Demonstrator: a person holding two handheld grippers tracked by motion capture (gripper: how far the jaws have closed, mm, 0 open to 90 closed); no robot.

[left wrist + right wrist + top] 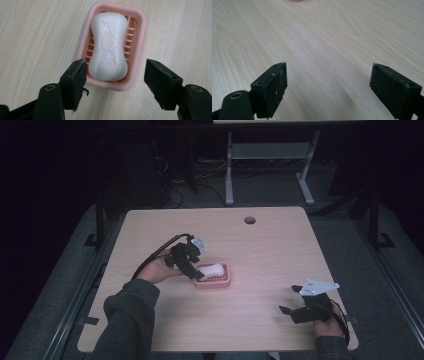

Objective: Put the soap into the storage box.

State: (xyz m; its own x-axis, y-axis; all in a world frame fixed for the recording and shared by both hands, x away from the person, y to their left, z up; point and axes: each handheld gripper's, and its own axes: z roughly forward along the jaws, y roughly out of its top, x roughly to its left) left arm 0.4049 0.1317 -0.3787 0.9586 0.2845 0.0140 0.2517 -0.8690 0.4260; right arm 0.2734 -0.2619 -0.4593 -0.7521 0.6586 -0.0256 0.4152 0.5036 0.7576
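**A lit desk in a dark room**

A pale wood table (280, 245) with rounded corners sits mid-frame, the only brightly lit surface. A round cable hole (249, 220) lies near its far edge, right of centre. Grey floor (390, 285) surrounds it, running dim toward the frame sides. At top centre stands a second desk frame (270, 155) with white legs, and black cables (175, 195) tangle on the floor at upper left. The upper corners fall into near-black shadow.
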